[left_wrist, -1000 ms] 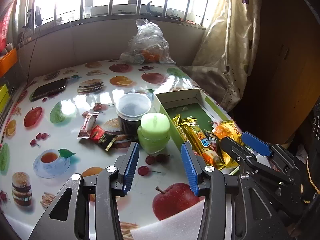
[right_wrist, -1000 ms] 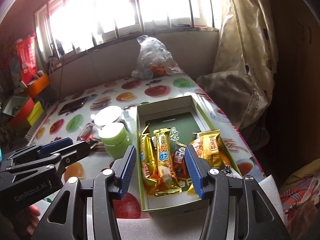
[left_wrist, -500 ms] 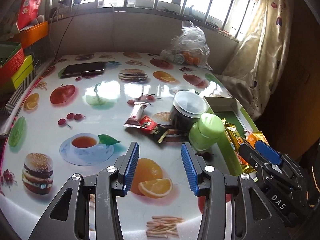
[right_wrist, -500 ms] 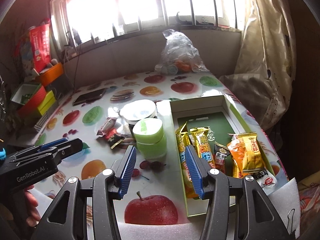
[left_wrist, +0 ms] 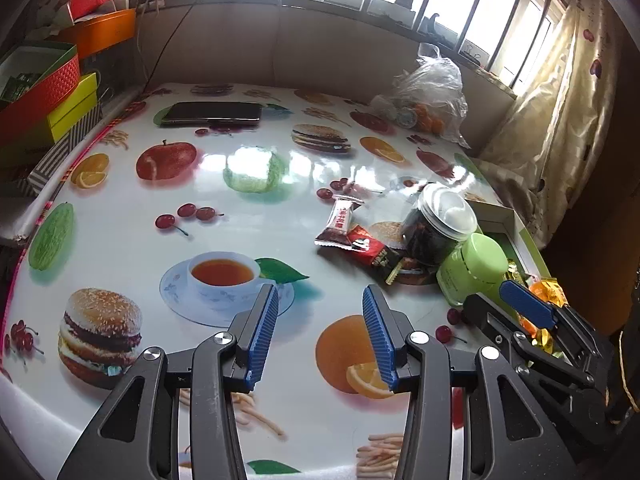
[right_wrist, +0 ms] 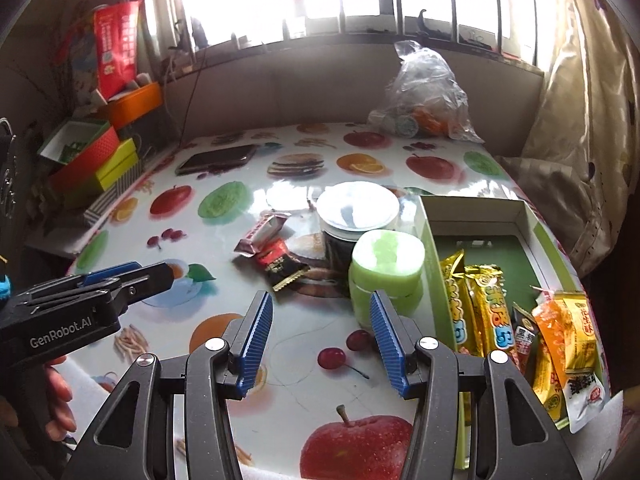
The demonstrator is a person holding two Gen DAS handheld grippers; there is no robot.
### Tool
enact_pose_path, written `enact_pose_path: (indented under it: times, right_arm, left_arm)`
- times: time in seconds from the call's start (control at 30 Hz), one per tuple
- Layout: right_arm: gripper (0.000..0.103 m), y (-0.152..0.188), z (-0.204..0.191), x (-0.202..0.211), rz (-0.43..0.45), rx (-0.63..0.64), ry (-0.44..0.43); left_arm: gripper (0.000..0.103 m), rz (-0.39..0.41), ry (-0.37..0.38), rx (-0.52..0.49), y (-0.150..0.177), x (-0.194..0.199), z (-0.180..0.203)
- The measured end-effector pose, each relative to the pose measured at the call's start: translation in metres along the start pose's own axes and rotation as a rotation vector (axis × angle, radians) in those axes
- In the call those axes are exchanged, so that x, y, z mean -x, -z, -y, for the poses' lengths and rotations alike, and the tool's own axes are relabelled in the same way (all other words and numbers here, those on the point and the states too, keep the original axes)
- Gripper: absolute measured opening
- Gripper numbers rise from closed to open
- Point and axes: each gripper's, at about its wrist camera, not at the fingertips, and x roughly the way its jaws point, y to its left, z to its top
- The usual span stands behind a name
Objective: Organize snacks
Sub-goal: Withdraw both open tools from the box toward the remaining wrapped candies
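Both swung leftward off the box: left gripper [left_wrist: 318,340] and right gripper [right_wrist: 320,344] with jaws apart, nothing between them. Now facing the loose wrappers [right_wrist: 276,256] beside the green jar [right_wrist: 386,276] and dark jar [right_wrist: 356,220], probably next for the box [right_wrist: 532,224]. Box contents, gold bars [right_wrist: 476,308] and orange packets [right_wrist: 568,332], plain only from the right wrist; far phone [left_wrist: 212,113] clearer from the left
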Motion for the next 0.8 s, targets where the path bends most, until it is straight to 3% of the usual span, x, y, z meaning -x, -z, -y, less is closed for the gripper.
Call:
enact_pose_path:
  times: [0.17, 0.8]
  right_arm:
    - [0.050, -0.006, -0.021, -0.026, -0.025, 0.084, -0.054]
    - [0.050, -0.026, -0.041, -0.105, -0.134, 0.178, -0.037]
  left_arm:
    - [0.045, -0.015, -0.017, 0.018, -0.001, -0.006, -0.015]
    - [0.045, -0.050, -0.037, 0.070, -0.009, -0.025, -0.053]
